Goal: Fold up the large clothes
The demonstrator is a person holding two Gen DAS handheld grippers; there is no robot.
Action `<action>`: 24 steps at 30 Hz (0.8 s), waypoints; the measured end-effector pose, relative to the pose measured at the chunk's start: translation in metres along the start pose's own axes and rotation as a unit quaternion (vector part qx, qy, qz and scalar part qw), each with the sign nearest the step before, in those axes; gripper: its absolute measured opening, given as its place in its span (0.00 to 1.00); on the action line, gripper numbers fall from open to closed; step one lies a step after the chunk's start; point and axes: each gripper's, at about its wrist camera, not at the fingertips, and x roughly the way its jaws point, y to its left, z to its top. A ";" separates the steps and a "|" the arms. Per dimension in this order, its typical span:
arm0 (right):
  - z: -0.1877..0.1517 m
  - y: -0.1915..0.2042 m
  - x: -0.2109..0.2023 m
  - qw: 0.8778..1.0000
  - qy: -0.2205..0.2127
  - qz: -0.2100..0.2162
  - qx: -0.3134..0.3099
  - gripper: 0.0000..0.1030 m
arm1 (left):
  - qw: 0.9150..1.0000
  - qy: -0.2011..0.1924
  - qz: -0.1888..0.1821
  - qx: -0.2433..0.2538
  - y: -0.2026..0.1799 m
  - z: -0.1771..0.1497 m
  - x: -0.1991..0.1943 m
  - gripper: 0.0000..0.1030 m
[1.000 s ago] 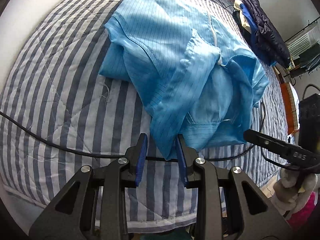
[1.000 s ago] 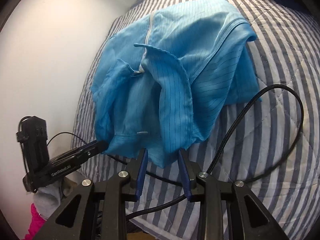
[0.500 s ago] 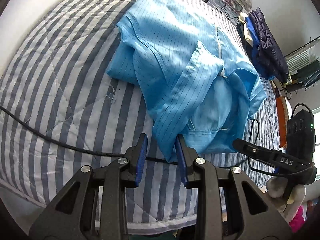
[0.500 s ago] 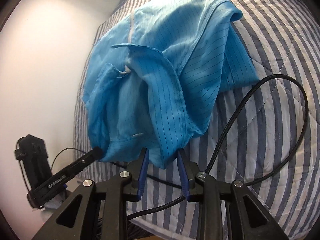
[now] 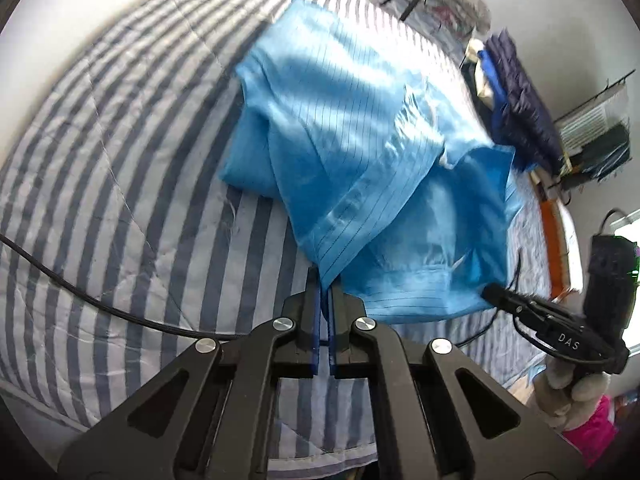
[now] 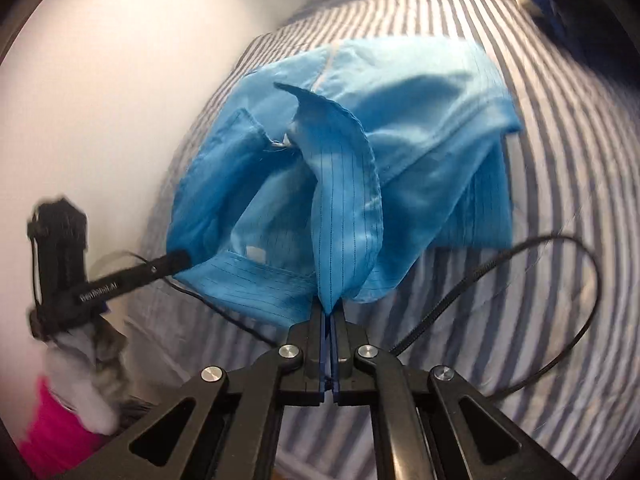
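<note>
Both jaws now clamped, left gripper [image 5: 323,294], right gripper [image 6: 330,312]; blue garment [image 5: 352,160] corners

Bed [image 5: 120,128]: your garment [image 5: 352,136] is hiding its middle.
Dark clothes pile [image 6: 568,4]: blurring, edge cutting it off.
Cable [image 5: 80,292]: it's running under your left fingers [image 5: 313,312].

One blue garment [image 5: 360,152], two grippers, left [image 5: 323,296] and right [image 6: 330,314], two black cables, one striped quilt [image 5: 100,160].
</note>
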 end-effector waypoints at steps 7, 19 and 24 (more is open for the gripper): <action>-0.003 0.006 -0.002 0.999 0.022 -0.019 -0.028 0.20 | 1.000 0.006 0.004 0.014 -0.009 -0.003 0.003 0.00; 0.033 0.019 -0.047 0.993 -0.072 0.007 -0.091 0.24 | 0.999 -0.043 -0.012 0.023 -0.010 0.003 -0.035 0.08; 0.059 0.016 -0.021 0.992 -0.097 0.029 -0.073 0.24 | 0.999 -0.031 -0.011 0.036 -0.024 0.027 -0.013 0.08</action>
